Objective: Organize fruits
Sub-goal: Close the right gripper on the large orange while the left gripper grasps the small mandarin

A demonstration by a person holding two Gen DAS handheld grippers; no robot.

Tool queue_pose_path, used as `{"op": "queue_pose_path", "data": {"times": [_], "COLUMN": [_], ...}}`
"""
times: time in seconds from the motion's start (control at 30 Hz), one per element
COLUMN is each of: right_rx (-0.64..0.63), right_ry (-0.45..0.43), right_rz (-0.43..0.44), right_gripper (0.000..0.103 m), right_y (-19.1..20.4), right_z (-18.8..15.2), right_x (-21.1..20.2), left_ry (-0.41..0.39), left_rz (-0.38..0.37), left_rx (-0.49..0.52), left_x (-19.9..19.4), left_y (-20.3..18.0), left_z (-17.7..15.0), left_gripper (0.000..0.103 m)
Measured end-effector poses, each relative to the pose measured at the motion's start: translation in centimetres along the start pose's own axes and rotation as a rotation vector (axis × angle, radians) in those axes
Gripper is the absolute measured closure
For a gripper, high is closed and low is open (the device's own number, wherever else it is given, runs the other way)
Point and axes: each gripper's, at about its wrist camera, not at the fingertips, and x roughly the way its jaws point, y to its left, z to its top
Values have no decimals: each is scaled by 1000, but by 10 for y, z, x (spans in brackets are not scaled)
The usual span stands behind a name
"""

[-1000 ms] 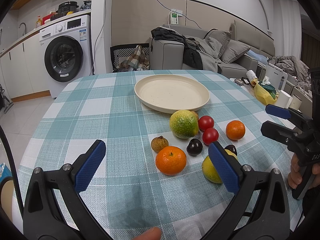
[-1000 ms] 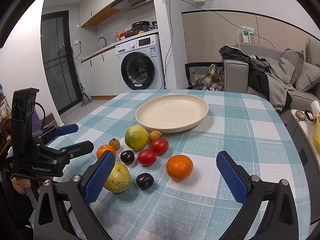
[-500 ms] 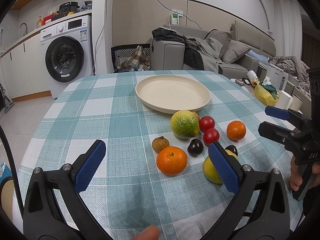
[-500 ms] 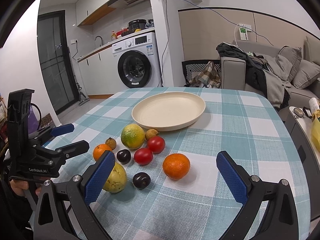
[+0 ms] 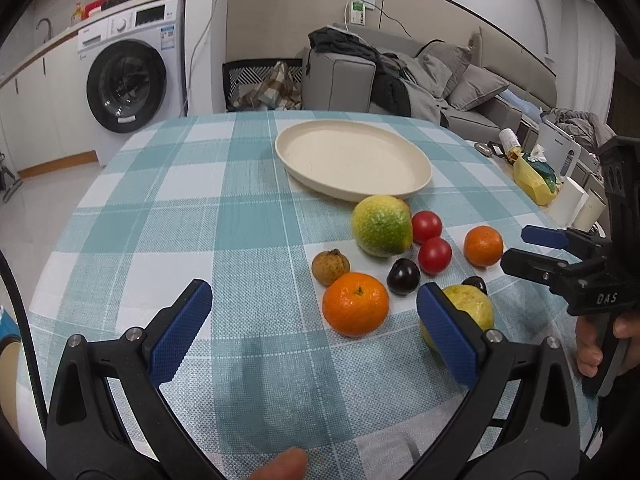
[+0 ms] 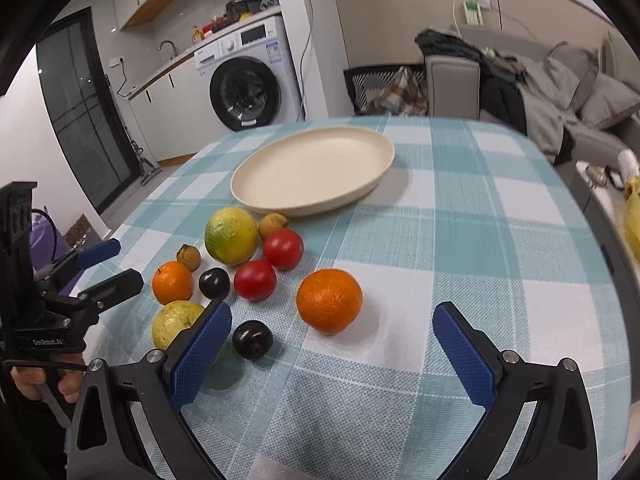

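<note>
An empty cream plate (image 5: 352, 160) (image 6: 312, 168) sits on the checked tablecloth. In front of it lies a cluster of fruit: a green-yellow citrus (image 5: 382, 224), two red tomatoes (image 5: 435, 255), two oranges (image 5: 355, 304) (image 6: 329, 300), two dark plums (image 6: 253, 339), two small brown fruits (image 5: 330, 267) and a yellow fruit (image 6: 174, 320). My left gripper (image 5: 315, 334) is open and empty, just short of the nearer orange. My right gripper (image 6: 332, 354) is open and empty, with the other orange straight ahead between its fingers. Each gripper also shows at the edge of the other's view.
The round table (image 5: 168, 216) ends in a curved edge on all sides. A washing machine (image 5: 128, 80) and a grey sofa (image 5: 400, 76) stand beyond it. A side shelf at the right holds a yellow bag (image 5: 532, 178) and white cups.
The right gripper has moved forward and down toward the fruit, so the orange ahead of it looks larger. The left gripper has edged closer. Both stay open.
</note>
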Motion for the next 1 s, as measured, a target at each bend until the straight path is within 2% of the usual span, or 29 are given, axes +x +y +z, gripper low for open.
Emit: {"op": "queue_pose_path", "data": {"times": [0.1,0.17,0.23,0.37,0.43,0.5,0.57,0.63,0.77,0.87,1.0], "right_rx": [3,-1,7,21,24,27,31,34,37,23,13], "right_ry": [22,41,62,87,92,99,96,95,104,104,100], "right_rz": [-12,-9,1,16,24,26,30,37,50,41,40], "right_gripper": [1,6,15,21,30,32,36,41,46,61,63], "right_y": [-1,-1,-2,-4,-5,-5,-5,-6,-7,-6,-5], "right_z": [3,5,6,8,9,10,11,12,13,13,11], "right_x": [6,10,15,25,28,30,31,32,36,37,37], "left_ry": [27,51,81,124,132,142,142,135,128,117,82], "left_rz": [-19,-24,-31,-43,-58,-80,-104,-122,-137,-140,-155], "left_rx": [18,36,47,44,39,36,40,50,46,33,9], "left_x": [7,13,19,29,29,32,31,30,29,25,15], "left_y": [1,-3,-7,-7,-8,-7,-10,-13,-12,-11,-6], "left_z": [0,-1,-2,-3,-4,-4,-5,-5,-5,-4,0], "left_gripper": [7,19,27,39,42,48,60,66,67,67,71]}}
